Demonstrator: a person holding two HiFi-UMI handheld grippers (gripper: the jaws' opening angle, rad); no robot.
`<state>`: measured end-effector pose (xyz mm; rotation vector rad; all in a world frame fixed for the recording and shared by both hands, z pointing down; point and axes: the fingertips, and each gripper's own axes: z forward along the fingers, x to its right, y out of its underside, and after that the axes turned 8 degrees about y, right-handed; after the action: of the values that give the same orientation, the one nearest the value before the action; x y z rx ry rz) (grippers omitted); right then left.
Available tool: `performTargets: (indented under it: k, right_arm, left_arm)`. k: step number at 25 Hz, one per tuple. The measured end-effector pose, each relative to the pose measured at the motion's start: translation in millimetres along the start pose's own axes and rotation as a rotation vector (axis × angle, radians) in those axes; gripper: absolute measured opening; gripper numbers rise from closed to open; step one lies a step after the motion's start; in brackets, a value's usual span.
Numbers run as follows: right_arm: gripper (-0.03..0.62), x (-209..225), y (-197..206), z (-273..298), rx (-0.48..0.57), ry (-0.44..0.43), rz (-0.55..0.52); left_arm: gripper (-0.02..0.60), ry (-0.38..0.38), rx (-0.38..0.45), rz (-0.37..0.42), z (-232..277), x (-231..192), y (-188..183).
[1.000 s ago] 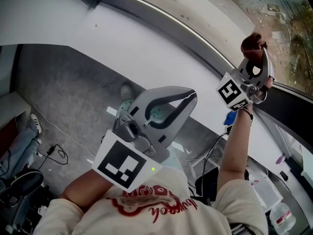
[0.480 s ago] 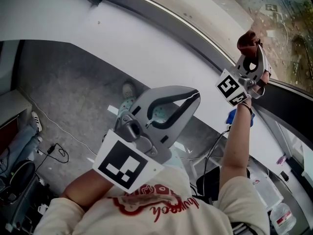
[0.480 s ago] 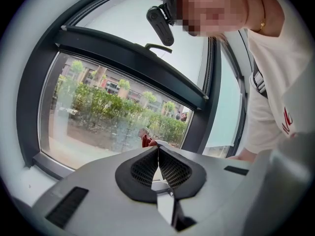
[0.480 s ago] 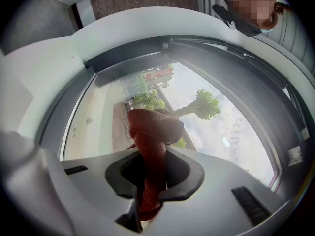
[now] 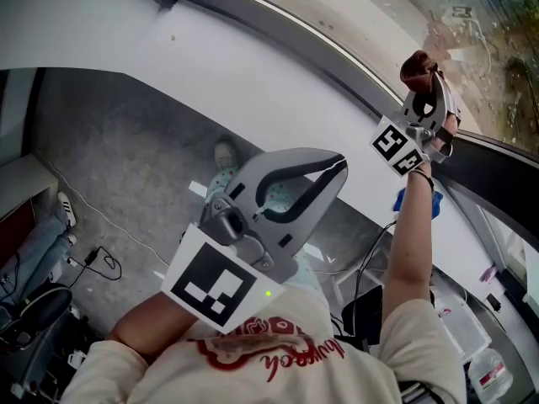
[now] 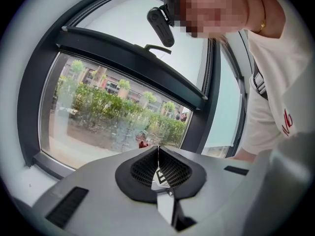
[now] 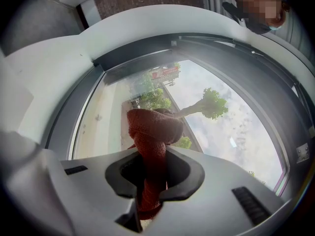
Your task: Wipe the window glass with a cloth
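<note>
A dark red cloth (image 7: 150, 132) is bunched between the jaws of my right gripper (image 7: 152, 161), which is shut on it. The cloth's folded end presses against the window glass (image 7: 221, 132). In the head view my right gripper (image 5: 424, 91) is held up at arm's length at the glass (image 5: 488, 23), with the red cloth (image 5: 416, 66) at its tip. My left gripper (image 5: 324, 165) hangs low in front of the person's chest, shut with nothing in it. In the left gripper view its jaws (image 6: 158, 154) meet, and the window (image 6: 108, 112) lies beyond.
A dark window frame (image 5: 320, 45) runs above the white sill (image 5: 253, 82). Grey floor (image 5: 109, 175) lies below, with cables, a shoe and boxes at the edges. A window handle (image 6: 160, 26) hangs on the frame in the left gripper view.
My right gripper has slid the cloth a little up and to the left along the glass. The left gripper has hardly moved.
</note>
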<state>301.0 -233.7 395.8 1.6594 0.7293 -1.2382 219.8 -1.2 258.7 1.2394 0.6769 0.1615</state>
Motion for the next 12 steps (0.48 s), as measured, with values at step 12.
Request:
performTargets:
  k: [12]
  right_arm:
    - [0.063, -58.1, 6.6, 0.6, -0.029, -0.081, -0.008]
  left_arm:
    - [0.021, -0.011, -0.011, -0.022, -5.8, -22.7, 19.5]
